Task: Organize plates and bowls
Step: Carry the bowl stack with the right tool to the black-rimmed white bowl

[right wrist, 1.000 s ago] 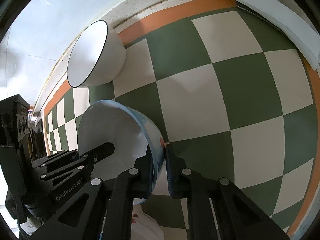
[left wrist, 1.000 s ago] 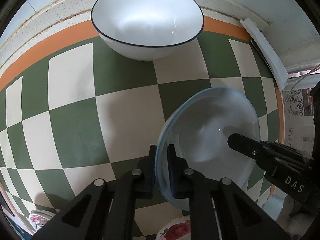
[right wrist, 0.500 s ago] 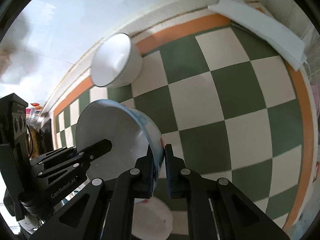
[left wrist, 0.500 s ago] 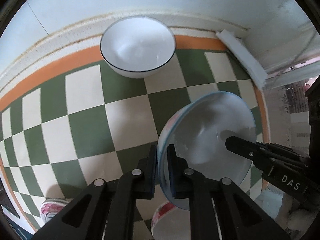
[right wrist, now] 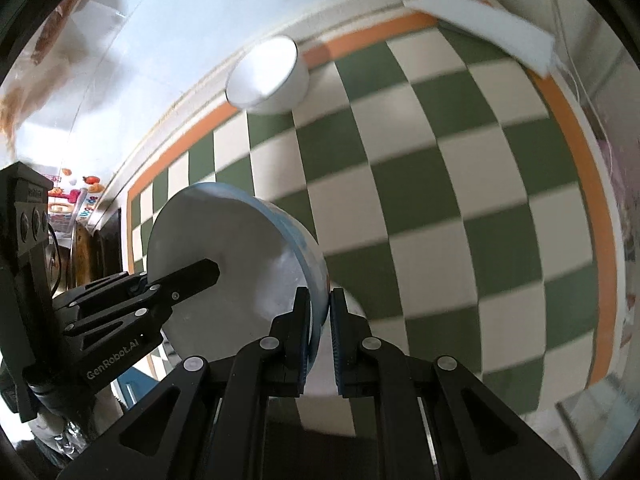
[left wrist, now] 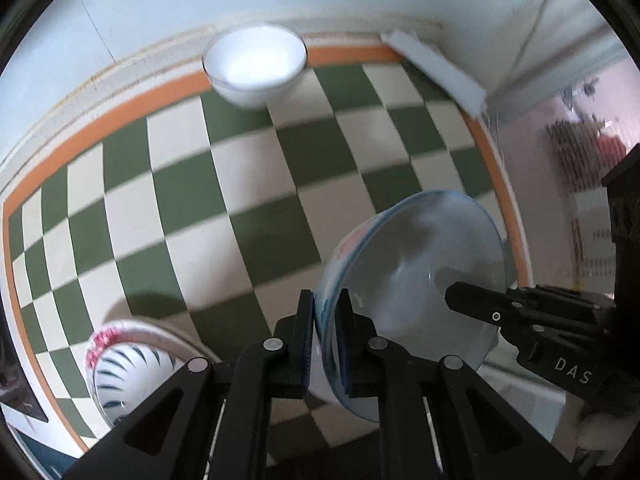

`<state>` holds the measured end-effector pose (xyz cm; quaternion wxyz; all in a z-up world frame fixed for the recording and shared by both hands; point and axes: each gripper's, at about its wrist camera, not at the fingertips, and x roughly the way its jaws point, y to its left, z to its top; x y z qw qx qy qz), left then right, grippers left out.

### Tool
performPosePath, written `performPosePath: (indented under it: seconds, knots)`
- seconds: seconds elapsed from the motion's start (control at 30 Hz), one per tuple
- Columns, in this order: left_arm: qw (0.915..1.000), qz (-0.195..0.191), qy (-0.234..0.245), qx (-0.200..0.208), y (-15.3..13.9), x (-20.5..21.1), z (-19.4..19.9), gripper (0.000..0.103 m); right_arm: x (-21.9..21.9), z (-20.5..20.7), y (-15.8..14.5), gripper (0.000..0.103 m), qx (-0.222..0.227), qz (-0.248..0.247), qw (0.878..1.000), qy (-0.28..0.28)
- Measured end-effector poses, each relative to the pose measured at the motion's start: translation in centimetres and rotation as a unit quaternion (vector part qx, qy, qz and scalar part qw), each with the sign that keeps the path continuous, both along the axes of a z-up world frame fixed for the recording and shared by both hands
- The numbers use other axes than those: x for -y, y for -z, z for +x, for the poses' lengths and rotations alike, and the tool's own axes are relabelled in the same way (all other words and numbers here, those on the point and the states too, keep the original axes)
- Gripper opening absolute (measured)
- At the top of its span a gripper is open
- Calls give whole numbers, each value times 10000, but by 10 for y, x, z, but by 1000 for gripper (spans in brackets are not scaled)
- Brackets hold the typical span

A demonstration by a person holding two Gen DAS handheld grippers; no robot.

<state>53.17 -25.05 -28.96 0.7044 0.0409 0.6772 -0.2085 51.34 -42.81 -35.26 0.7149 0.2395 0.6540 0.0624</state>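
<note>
Now both grippers clamp one blue-rimmed bowl [left wrist: 416, 264] — empty.

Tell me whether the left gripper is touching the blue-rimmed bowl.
Touching. In the left wrist view the left gripper has its pads closed on the rim of the blue-rimmed bowl, one inside and one outside, no gap.

Checkered cloth [left wrist: 248, 184] lies open mid-table; white bowl [left wrist: 254, 66] blocks the far edge, patterned bowl [left wrist: 128, 364] the near-left.
</note>
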Motion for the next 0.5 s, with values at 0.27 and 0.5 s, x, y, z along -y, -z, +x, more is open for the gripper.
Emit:
performPosePath:
  seconds: [0.27,0.5]
  knots:
    - [9991,237,177,-306,30,-4,-30,9,-9,-29,35,12,-310,99,9994,78]
    - [9980,437,274,-370,46,-1,-35,9,-14,-35,51,12,-447,58,9990,51]
